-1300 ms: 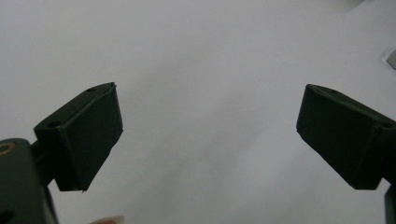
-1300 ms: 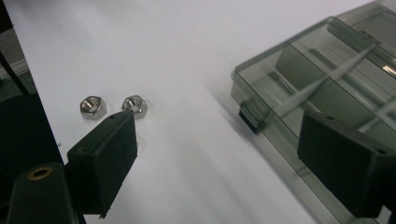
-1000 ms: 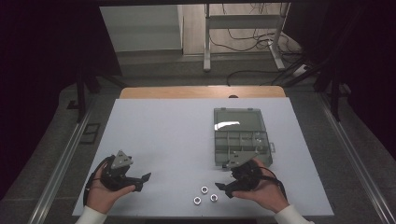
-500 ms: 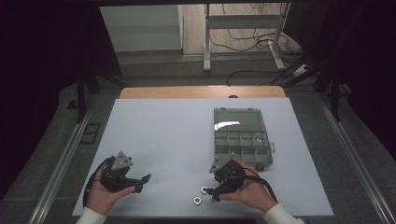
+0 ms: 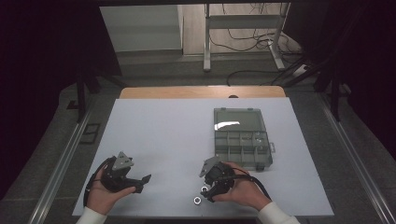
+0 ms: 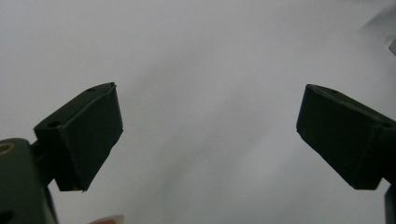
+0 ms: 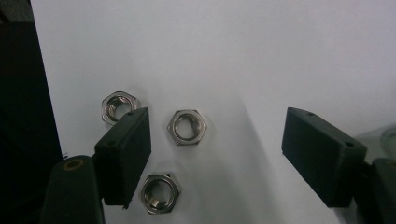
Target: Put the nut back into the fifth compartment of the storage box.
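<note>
Fingers [image 7: 123, 156] of the right gripper [image 7: 215, 156] stand apart over three steel hex nuts on the white table [image 7: 280, 56]; the jaws have just been closing, yet they press on nothing so far. In the right gripper view the middle nut [image 7: 187, 127] lies flat between the jaws, closer to the left finger than to the right one, with bare table between it and each pad. A second nut [image 7: 118, 106] sits just beyond the left finger's tip, partly hidden by it, and a third nut [image 7: 159, 193] lies beside that finger's lower corner. So the left finger comes down inside a tight cluster, and it could nudge a neighbour as the jaws narrow. A hex nut has no long axis to speak of; what matters is whether the pads meet flats or corners, and that cannot be judged here.

From the high view the right gripper [image 5: 215, 183] is at the nuts [image 5: 204, 189] near the table's front edge, while the left gripper [image 5: 125, 173] rests well apart with its jaws spread wide on nothing, as the left gripper view [image 6: 210, 140] confirms. The right hand is plainly the nearer. An open compartment box [image 5: 243, 142] lies just behind the right hand, with free table between. Room toward the front edge is short.
</note>
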A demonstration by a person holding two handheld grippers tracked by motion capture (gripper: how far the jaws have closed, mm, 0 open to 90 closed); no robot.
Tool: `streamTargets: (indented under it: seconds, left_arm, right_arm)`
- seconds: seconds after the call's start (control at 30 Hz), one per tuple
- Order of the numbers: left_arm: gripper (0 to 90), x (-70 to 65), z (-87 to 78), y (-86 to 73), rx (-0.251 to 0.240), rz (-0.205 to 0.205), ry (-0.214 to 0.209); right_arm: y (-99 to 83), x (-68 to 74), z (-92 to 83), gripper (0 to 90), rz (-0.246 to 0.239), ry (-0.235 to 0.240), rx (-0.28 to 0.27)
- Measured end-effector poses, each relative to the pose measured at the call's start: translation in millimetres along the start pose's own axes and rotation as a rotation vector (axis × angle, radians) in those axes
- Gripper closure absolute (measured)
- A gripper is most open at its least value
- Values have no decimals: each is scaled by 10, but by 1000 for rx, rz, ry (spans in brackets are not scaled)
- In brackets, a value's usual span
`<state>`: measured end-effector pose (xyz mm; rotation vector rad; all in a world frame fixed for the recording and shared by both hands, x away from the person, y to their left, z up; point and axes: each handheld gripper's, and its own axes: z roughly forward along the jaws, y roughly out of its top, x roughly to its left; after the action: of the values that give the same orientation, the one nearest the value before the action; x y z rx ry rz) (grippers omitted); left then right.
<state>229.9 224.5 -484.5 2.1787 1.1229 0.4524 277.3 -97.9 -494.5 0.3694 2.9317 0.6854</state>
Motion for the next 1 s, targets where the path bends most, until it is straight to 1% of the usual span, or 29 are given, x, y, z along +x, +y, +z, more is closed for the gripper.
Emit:
streamTargets:
  seconds: [0.1,0.13,0.17,0.2,0.27,0.37,0.4,0.43,0.47,0.5,0.57,0.6,0.63,0.67,0.7,0.73,0.77,0.8,0.87,0.9,1.0]
  left_arm:
    - [74,3,-2,-3,0,0,-1]
    - [74,3,-2,-3,0,0,-1]
    - [74,4,-3,-4,0,0,-1]
    - [74,5,-2,-6,0,0,0]
    - [74,6,-1,-8,1,0,0]
    - [74,9,-2,-9,1,0,0]
    - [74,9,-2,-9,1,0,0]
    - [74,12,-3,-10,1,0,-1]
    - [74,12,-3,-10,1,0,-1]
    - [74,13,-3,-10,2,0,0]
    - [74,13,-1,-11,1,0,-1]
    - [74,13,1,-11,1,1,0]
    - [74,11,2,-10,3,2,0]
    - [74,10,3,-10,6,4,0]
    - [74,10,3,-10,6,4,0]
    - [74,9,5,-10,6,4,-1]
    - [74,7,6,-9,7,6,-1]
    - [75,7,6,-9,7,6,-2]
    - [74,6,6,-9,7,6,-1]
    - [75,7,5,-10,7,6,-1]
    - [75,9,3,-13,8,6,-1]
  right_arm:
    - [27,0,46,303,-19,17,22]
    - [27,0,46,303,-19,17,22]
    - [41,5,77,324,-33,22,40]
    - [45,7,92,337,-36,30,51]
    - [51,5,118,369,-51,31,68]
    - [60,11,148,425,-69,45,83]
    - [60,11,148,425,-69,45,83]
    - [67,21,162,460,-78,50,96]
    - [67,21,162,460,-78,50,96]
    - [77,22,157,510,-86,62,101]
    - [84,25,158,565,-93,72,105]
    - [84,25,158,565,-93,72,105]
    - [95,27,157,602,-89,86,114]
    - [98,24,159,616,-86,98,117]
    - [101,22,160,637,-85,100,120]
    - [101,22,160,637,-85,100,120]
    - [110,12,161,672,-78,104,127]
    - [114,6,160,673,-77,99,131]
    - [120,-7,165,676,-78,113,137]
    - [125,1,161,677,-73,102,139]
    - [131,4,163,679,-70,108,142]
